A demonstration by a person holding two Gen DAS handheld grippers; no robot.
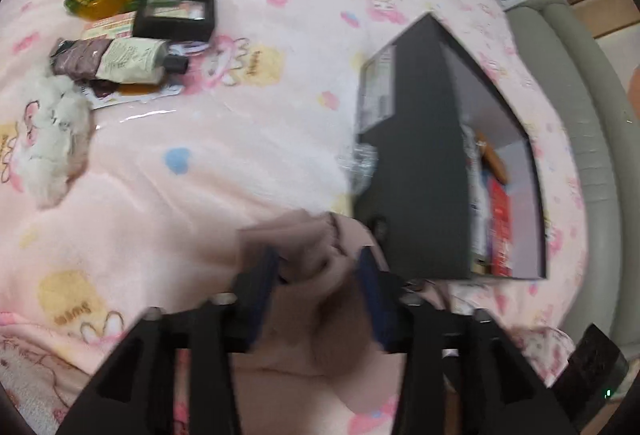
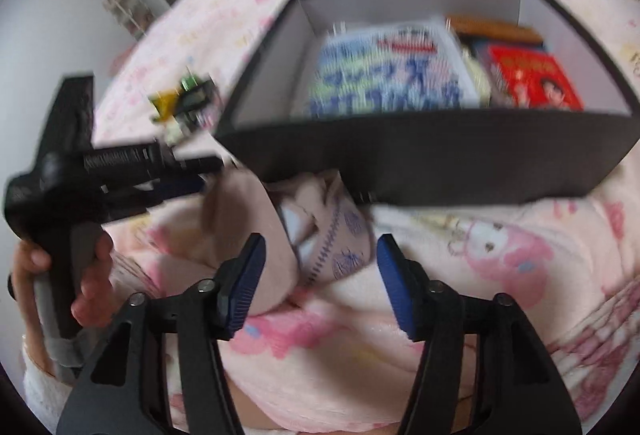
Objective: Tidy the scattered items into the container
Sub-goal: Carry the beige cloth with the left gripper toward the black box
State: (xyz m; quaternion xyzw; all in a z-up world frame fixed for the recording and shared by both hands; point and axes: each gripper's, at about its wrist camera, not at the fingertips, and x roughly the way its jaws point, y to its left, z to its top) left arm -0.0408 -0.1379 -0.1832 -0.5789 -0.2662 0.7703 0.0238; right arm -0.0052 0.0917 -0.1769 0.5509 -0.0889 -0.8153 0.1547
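Right wrist view: my right claw (image 2: pixel 320 283) gapes wide over the pink cloth (image 2: pixel 320 235), gripping nothing; left claw (image 1: pixel 318 275) likewise spread around it.

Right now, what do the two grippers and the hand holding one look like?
Both grippers, left and right, have black angular frames with silver bolts and ribbed blue pads. The left has a black pistol-style body on a grey handle. The hand wears a white fuzzy sleeve.

left hand-held gripper (image 1: pixel 318 267): jaws apart, angled down | right hand-held gripper (image 2: pixel 320 259): jaws apart, angled down
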